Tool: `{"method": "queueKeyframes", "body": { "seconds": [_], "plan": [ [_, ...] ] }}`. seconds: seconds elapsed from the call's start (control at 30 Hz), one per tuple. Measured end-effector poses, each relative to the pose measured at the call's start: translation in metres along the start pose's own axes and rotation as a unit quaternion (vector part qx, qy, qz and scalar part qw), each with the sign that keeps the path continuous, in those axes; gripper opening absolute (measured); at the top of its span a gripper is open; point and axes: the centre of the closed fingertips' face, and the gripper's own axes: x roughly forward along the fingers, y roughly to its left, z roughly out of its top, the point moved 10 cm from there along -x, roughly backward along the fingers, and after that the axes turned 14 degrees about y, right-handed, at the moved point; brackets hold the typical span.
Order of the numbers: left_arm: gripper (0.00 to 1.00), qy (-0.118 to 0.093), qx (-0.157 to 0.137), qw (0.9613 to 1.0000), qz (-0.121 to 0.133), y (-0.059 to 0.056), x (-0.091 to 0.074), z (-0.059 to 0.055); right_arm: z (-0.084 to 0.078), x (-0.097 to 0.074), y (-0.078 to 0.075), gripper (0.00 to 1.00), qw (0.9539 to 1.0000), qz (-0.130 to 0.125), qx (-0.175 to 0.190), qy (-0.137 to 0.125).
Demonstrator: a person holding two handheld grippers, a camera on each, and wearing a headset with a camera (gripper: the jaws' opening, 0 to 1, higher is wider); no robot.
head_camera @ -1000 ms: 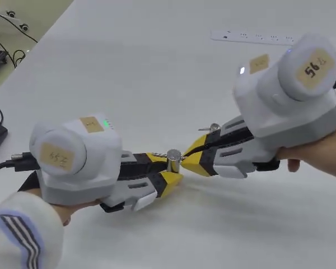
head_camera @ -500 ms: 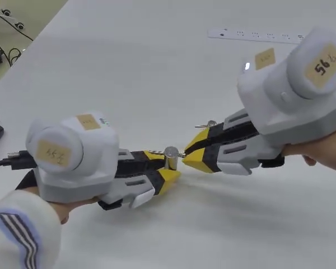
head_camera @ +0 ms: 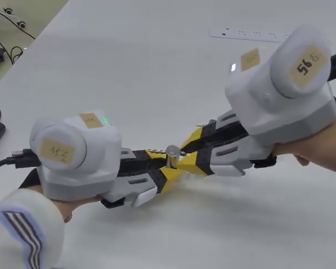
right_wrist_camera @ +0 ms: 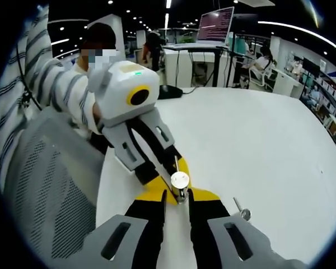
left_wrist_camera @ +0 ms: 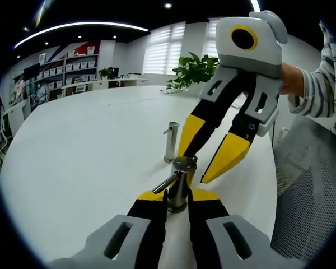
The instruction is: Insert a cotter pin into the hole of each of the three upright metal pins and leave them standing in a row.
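My left fingers (left_wrist_camera: 151, 210) clamp the metal pin (left_wrist_camera: 180, 188) low down; my right fingers (left_wrist_camera: 229, 151) stand parted just beside its head.

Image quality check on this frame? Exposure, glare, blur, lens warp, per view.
Head view: even light, white table close to blown out, shadows faint, metal pin small and slightly soft. Left gripper view: strong fisheye bend, windows clipped, pin sharp. Right gripper view: same bend, pin head glares white.
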Motion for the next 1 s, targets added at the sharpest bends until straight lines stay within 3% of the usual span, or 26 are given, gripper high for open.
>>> {"method": "queueKeyframes", "body": {
  "seconds": [0.23,0.5,0.67,0.77,0.9,1.0],
  "plan": [
    [0.15,0.010,0.019,0.9998,-0.005,-0.002,-0.001,0.001,0.005,0.009,0.000,0.19,0.9998,0.001,0.016,-0.015],
    [0.46,0.019,0.046,0.9987,-0.007,-0.008,-0.002,-0.004,0.006,0.016,-0.002,0.17,0.9994,0.003,0.025,-0.022],
    [0.70,0.012,0.034,0.9993,-0.010,-0.007,-0.008,-0.008,0.006,0.019,-0.002,0.16,0.9993,0.002,0.030,-0.024],
    [0.82,-0.016,-0.014,0.9996,-0.019,-0.008,-0.014,-0.007,0.005,0.020,-0.002,0.16,0.9993,-0.003,0.018,-0.031],
    [0.85,-0.032,-0.040,0.9987,-0.009,-0.006,-0.022,-0.006,0.003,0.021,-0.003,0.16,0.9989,-0.005,0.021,-0.042],
    [0.85,-0.029,-0.052,0.9982,-0.006,-0.006,-0.024,-0.009,0.003,0.021,-0.003,0.16,0.9985,-0.004,0.026,-0.048]
  ]
}}
